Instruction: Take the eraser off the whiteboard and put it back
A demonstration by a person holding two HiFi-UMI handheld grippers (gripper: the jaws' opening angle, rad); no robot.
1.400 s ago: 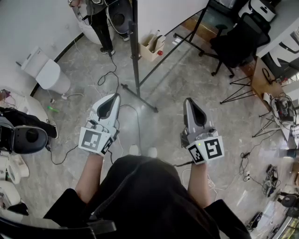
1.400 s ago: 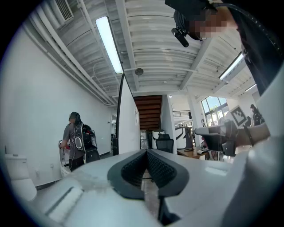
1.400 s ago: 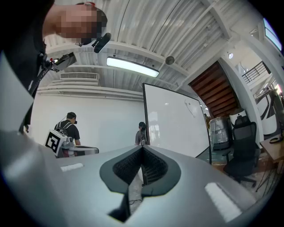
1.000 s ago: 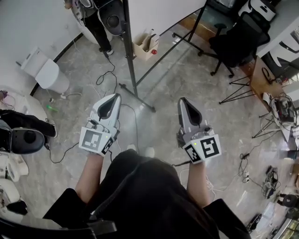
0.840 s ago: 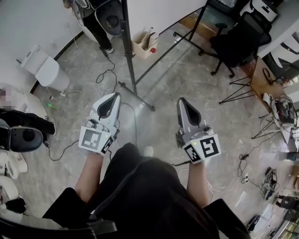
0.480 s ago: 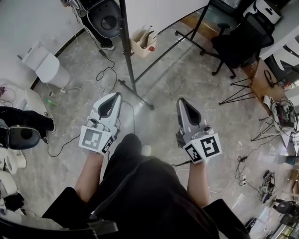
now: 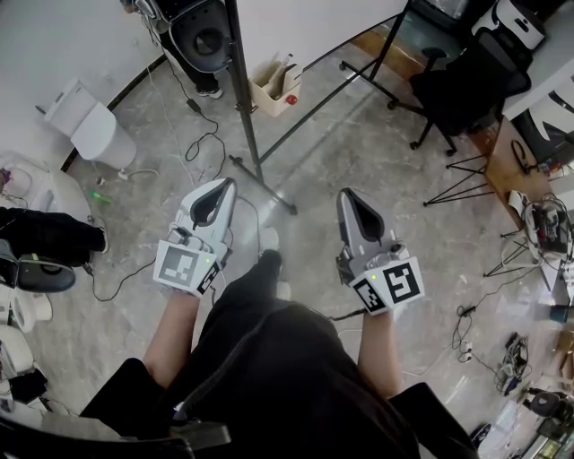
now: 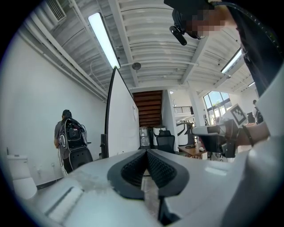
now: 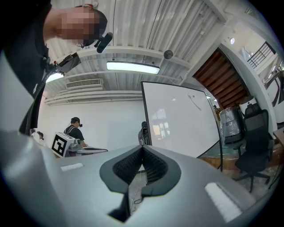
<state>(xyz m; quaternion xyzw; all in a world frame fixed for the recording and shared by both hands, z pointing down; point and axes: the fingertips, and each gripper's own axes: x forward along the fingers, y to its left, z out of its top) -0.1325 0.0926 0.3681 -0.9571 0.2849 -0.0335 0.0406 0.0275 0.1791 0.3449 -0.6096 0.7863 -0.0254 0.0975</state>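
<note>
The whiteboard point(image 7: 305, 22) stands on a black floor stand point(image 7: 244, 108) ahead of me; in the right gripper view its white face point(image 9: 177, 119) carries a thin dark stroke. A small dark thing point(image 9: 143, 132) sits at the board's left edge; I cannot tell whether it is the eraser. Both grippers are held level in front of the person's body, well short of the board. My left gripper point(image 7: 227, 183) is shut with nothing between its ribbed pads point(image 8: 138, 165). The right gripper point(image 7: 343, 192) is also shut and holds nothing, its pads point(image 9: 151, 166) meeting at the tips.
A person with a black backpack point(image 7: 193, 36) stands left of the board, also seen in the left gripper view point(image 8: 69, 137). A cardboard box point(image 7: 273, 85), a black office chair point(image 7: 462, 85), a white bin point(image 7: 90, 125) and loose cables point(image 7: 202, 143) are on the marble floor.
The person has stepped toward the board, a dark leg swinging forward between the two grippers. Both grippers stayed shut and kept their spacing.
</note>
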